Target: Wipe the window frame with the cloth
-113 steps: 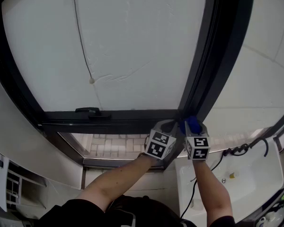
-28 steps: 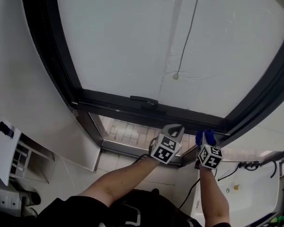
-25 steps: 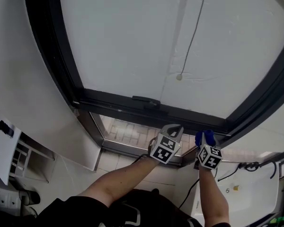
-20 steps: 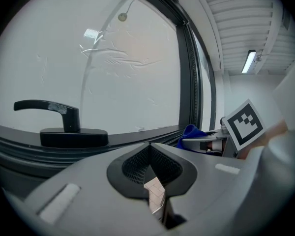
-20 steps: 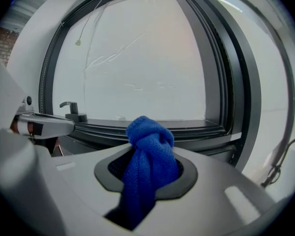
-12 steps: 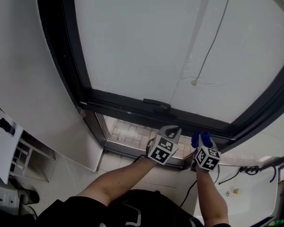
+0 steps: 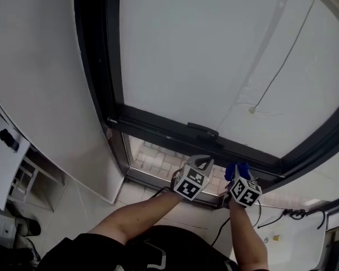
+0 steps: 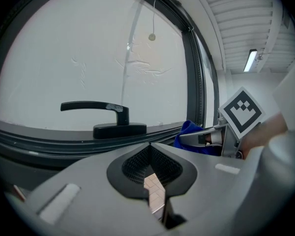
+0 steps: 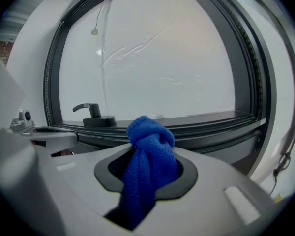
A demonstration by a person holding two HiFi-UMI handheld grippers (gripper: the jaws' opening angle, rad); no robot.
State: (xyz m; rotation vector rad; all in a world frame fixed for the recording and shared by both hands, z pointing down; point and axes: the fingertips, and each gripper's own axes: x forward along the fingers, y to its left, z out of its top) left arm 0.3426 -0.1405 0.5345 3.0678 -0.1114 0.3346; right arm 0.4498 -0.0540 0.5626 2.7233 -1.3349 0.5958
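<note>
The dark window frame [image 7: 158, 130] runs along below a white pane, with a black handle [image 7: 202, 130] on its lower rail. My right gripper [image 7: 237, 170] is shut on a bunched blue cloth [image 9: 150, 146], held just below the rail and right of the handle. Its knotted end pokes out past the jaws, close to the frame [image 9: 211, 122] but apart from it. My left gripper [image 7: 201, 162] is shut and empty, right under the handle [image 8: 101, 117]. From the left gripper view the cloth [image 8: 189, 131] shows to the right.
A pull cord [image 7: 282, 55] with a bead [image 7: 252, 110] hangs in front of the pane. Pale tiles [image 7: 152, 162] show below the rail. A white wall [image 7: 39, 83] stands left, a white basin [image 7: 305, 236] with a cable lower right.
Both grippers have slid left along the lower rail, from the right corner to below the handle. The head view has swung left with them. The cloth stays clamped.
</note>
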